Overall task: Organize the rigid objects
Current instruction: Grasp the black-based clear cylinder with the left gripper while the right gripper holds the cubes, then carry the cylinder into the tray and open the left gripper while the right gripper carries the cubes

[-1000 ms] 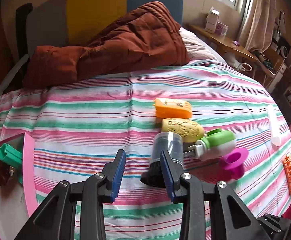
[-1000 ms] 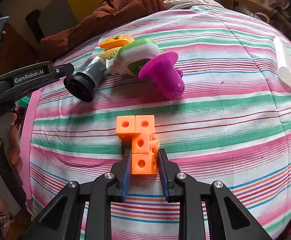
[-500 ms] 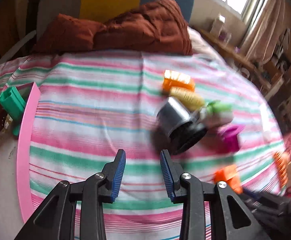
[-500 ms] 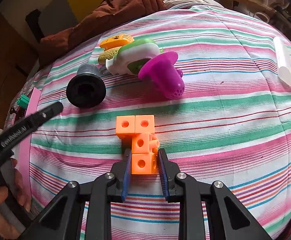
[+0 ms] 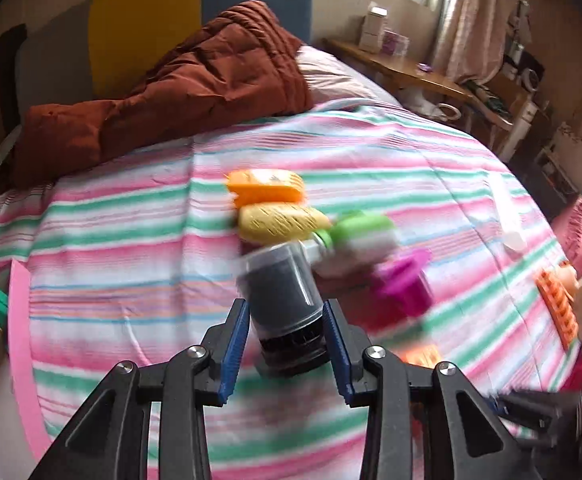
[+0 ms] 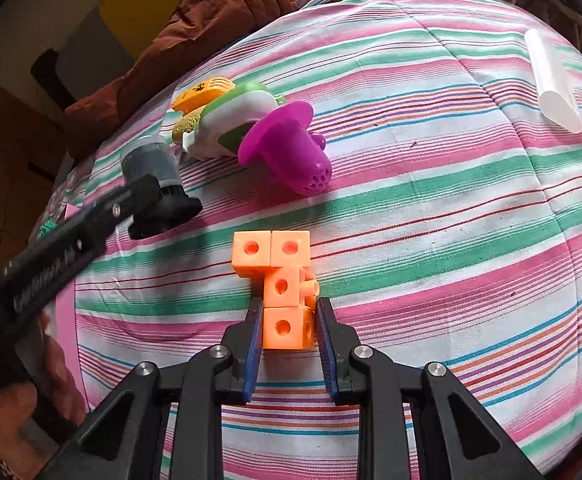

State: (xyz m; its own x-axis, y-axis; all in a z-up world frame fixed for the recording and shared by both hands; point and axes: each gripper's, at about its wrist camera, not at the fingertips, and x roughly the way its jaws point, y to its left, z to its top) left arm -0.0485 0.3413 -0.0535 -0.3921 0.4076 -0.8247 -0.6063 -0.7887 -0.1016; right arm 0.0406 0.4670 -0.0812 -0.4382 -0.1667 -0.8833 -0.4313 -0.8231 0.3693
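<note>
1. The canister (image 5: 281, 296) is a dark grey cylinder inside a clear shell, with a black ribbed base that flares out. It lies on its side on the striped bedspread (image 5: 131, 240), just below centre in the left wrist view, base toward the camera.
2. The left gripper (image 5: 287, 344) has its blue pads on either side of the canister's base, jaws set wide. The view is blurred, so I cannot tell whether the pads press on it or only flank it.
3. The orange blocks (image 6: 283, 284) are four joined cubes with round holes: two side by side at the top, two stacked below. They sit at centre in the right wrist view.
4. The right gripper (image 6: 289, 334) has narrow jaws around the lowest cube, pads at or just beside its two faces.
5. Only the right wrist view shows the purple strainer (image 6: 287, 148) sharply, with its holed tip, lying against the green-and-white toy (image 6: 231, 120). It also shows the white tube (image 6: 553, 80) at upper right and the left gripper's arm entering from the lower left.
6. Only the left wrist view shows the pink tray (image 5: 21, 336) at the left edge, the brown quilt (image 5: 179, 84) at upper left, and the orange comb (image 5: 557, 308) at the right edge.
</note>
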